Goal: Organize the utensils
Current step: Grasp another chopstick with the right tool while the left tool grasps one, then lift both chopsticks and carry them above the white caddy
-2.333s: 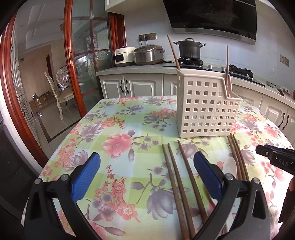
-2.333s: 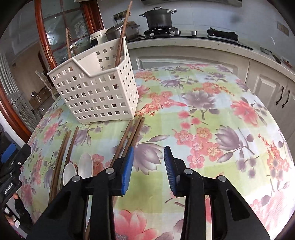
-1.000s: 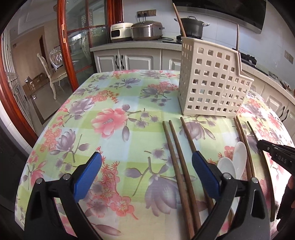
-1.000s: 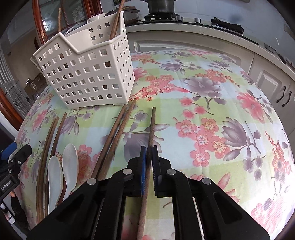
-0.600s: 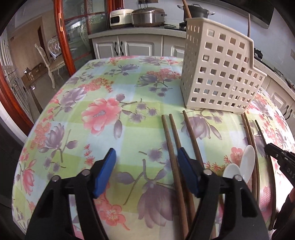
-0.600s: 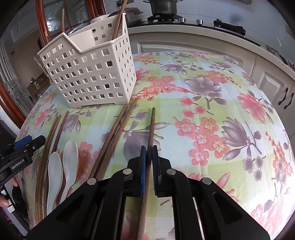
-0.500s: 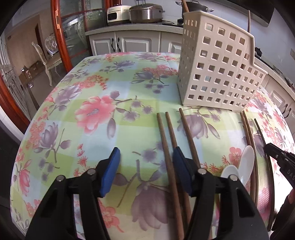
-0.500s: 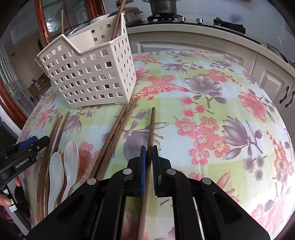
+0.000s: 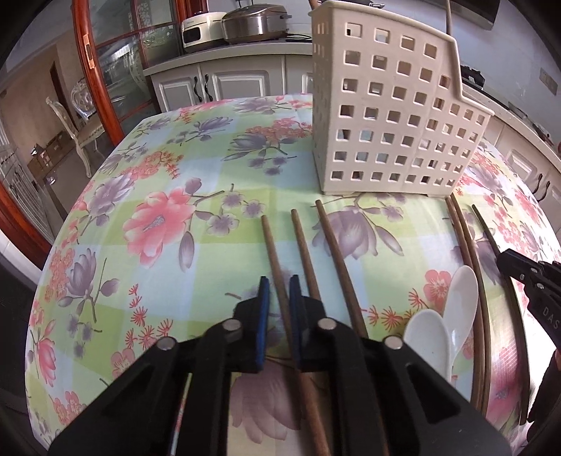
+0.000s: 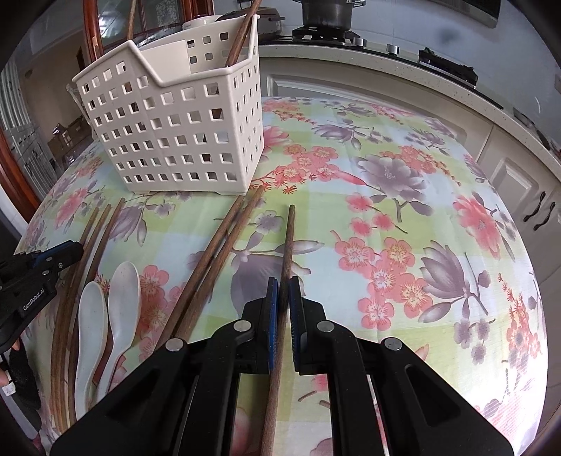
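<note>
My left claw (image 9: 279, 291) is shut on the leftmost chopstick (image 9: 271, 245) of three that lie side by side on the flowered counter (image 9: 168, 217); the blue pads (image 9: 263, 301) press its shaft from both sides, and its tip points toward the basket (image 9: 389, 115). The two neighbouring chopsticks (image 9: 322, 242) lie just beside it, loose. My right claw (image 10: 283, 298) is likewise clamped on a single chopstick (image 10: 288, 238), whose shaft runs between the pads and out ahead over the cloth, its far end short of the basket (image 10: 175, 140). To its left, a pair of chopsticks (image 10: 224, 238) lies close together, slanting toward the basket's near corner. Two white spoons (image 10: 108, 308) lie bowl-forward between that pair and the left-hand group. The perforated white basket stands upright at the far side of the counter, with two chopsticks (image 10: 242, 31) already standing in it, leaning against its rim.
</note>
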A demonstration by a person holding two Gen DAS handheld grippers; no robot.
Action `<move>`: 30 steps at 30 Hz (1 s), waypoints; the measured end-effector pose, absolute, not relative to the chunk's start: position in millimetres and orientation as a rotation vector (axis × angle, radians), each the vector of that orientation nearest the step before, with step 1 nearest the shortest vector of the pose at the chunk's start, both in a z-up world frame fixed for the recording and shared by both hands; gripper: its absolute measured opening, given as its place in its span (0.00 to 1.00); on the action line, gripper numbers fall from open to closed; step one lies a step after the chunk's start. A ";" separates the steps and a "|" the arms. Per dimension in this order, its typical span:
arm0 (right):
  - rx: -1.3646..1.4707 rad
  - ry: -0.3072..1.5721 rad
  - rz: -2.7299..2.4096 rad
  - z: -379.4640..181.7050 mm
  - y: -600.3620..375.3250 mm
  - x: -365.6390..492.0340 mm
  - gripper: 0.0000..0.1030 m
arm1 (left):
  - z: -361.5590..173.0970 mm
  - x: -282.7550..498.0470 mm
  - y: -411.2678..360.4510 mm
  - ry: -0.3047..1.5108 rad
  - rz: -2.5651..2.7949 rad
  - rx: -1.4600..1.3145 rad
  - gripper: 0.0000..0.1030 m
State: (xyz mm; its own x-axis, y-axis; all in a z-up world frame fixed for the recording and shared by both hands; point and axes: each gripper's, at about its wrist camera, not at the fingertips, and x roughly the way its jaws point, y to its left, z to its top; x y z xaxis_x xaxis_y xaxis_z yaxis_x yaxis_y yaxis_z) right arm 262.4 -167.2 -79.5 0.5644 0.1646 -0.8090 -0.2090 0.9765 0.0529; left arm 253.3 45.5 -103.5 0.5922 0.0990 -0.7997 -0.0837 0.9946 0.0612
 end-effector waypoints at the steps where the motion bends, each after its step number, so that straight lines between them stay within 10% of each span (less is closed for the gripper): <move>1: -0.051 0.943 0.220 -79.6 -167.6 261.9 0.07 | -103.6 253.2 45.8 0.928 0.105 0.016 0.07; 30: 0.028 0.592 0.297 20.4 -186.6 206.0 0.07 | 2.0 175.0 51.1 0.583 0.064 -0.056 0.06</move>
